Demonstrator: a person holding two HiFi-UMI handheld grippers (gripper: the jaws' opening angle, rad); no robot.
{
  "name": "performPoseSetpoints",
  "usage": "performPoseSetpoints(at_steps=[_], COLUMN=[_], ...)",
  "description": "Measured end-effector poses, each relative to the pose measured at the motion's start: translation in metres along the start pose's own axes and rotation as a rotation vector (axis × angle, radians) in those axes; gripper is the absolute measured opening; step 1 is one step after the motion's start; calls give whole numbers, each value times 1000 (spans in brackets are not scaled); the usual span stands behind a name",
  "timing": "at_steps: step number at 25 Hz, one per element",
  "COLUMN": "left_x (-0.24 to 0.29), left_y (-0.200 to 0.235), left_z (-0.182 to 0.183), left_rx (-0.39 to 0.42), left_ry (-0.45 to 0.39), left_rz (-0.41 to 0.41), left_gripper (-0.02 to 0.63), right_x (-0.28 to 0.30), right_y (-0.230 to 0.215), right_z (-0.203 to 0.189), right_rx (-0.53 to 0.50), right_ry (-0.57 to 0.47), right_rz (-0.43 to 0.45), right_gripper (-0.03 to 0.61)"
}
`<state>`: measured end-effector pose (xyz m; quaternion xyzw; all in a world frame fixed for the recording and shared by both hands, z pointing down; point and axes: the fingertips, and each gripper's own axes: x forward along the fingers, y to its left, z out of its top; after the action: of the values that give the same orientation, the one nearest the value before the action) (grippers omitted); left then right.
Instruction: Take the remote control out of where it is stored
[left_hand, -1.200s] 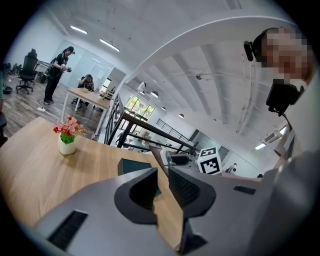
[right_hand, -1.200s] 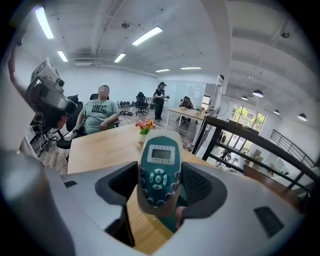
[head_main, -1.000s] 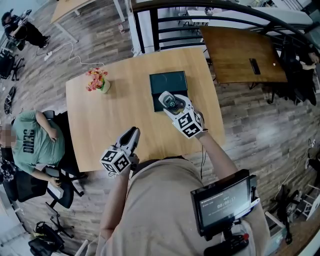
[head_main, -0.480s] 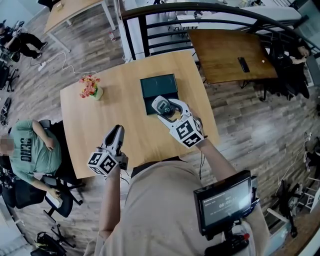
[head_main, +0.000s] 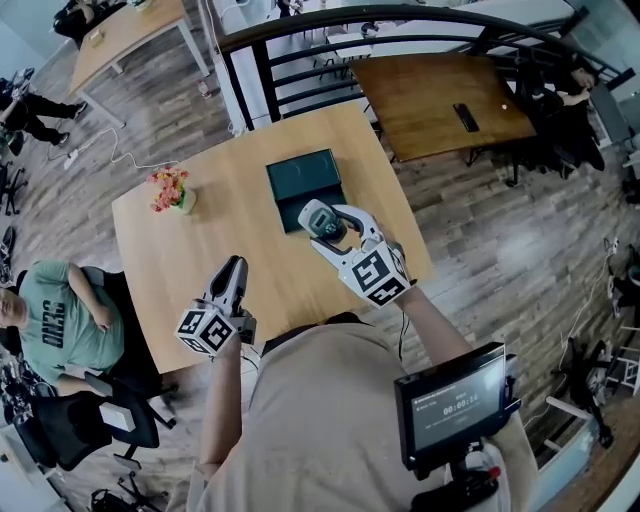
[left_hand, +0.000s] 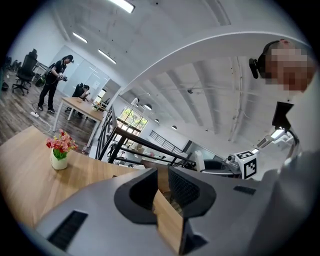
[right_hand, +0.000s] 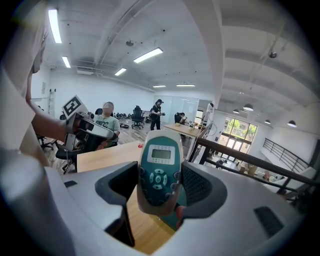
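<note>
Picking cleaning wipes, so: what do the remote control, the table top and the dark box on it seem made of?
Remote control: moulded plastic, white shell, teal face, slight sheen. Table top: light wood or wood-look laminate, matte, grain visible. Dark box: dark green, matte; card or plastic, unclear.

Ahead of the left gripper's (head_main: 233, 268) jaws we see bare tabletop (head_main: 200, 260), free to cross; the flower vase (head_main: 170, 190) stands well ahead, to their left. The remote control (head_main: 320, 218) fills the right gripper's (head_main: 330, 226) jaws; just beyond lies the dark case (head_main: 300, 178), then the railing (head_main: 263, 90).
</note>
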<state>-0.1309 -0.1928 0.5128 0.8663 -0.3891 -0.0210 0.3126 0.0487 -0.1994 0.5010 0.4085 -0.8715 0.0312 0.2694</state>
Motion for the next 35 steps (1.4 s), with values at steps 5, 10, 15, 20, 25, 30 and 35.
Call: performPoseSetpoints(at_steps=[5,10,15,20,25,30,35], left_x=[0,-5,-18,-26,-32,-38,-37], left_y=[-7,-9,-2,6,17,25,32], left_z=[-2,-1,-1,-4,-3,-6,-17], left_rx=[12,27,31,28,30,24,72], left_ry=[40,74,107,135,162,178,217], left_rz=[-51,-98,-128,-147,-157,-160,-152], left_gripper=[72,72,72,72,72,72,72], right_x=[-13,-21,-22,-18,-13,-11,-8], right_y=[8,18,33,45,55,64,68], right_z=[0,0,0,-1,-2,-3,-12], right_rx=[26,56,98,127,150,158,171], right_ry=[12,22,41,60,75,87,107], right_rz=[-45,-88,-121,-142,-160,-161,-165], right_gripper=[284,284,284,284,284,284,284])
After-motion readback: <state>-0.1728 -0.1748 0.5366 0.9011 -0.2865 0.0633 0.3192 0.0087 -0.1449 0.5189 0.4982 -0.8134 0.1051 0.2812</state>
